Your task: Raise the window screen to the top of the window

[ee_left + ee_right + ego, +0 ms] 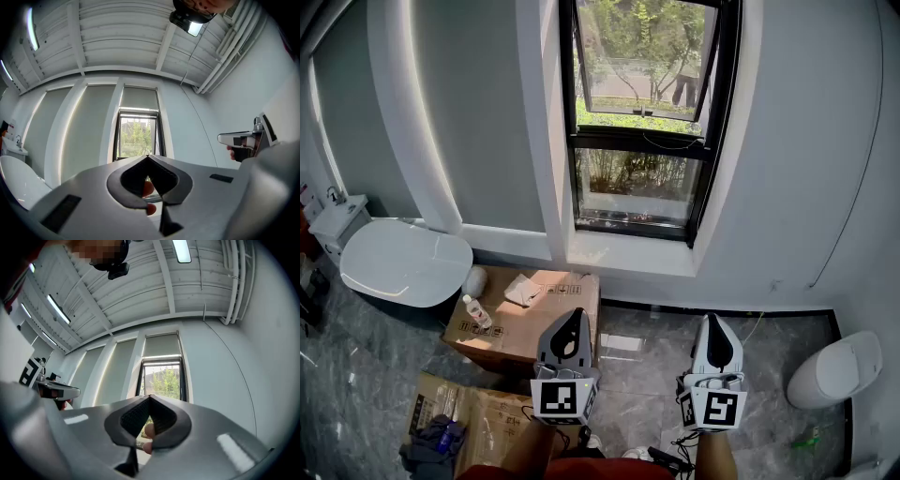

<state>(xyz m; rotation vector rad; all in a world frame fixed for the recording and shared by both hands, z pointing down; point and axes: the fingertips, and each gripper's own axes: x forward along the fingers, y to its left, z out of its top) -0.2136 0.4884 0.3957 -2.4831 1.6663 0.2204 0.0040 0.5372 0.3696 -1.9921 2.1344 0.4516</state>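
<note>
Left claw: closed, empty, lower centre
Right claw: closed, empty, lower right
Window: upper centre, well above both

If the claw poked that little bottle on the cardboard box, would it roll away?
The bottle looks small and plastic, so it is probably light, and a poke would shift it easily. It is slim and round, so it would likely tip or roll. It sits near an edge of the cardboard box, so it might drop off.
</note>
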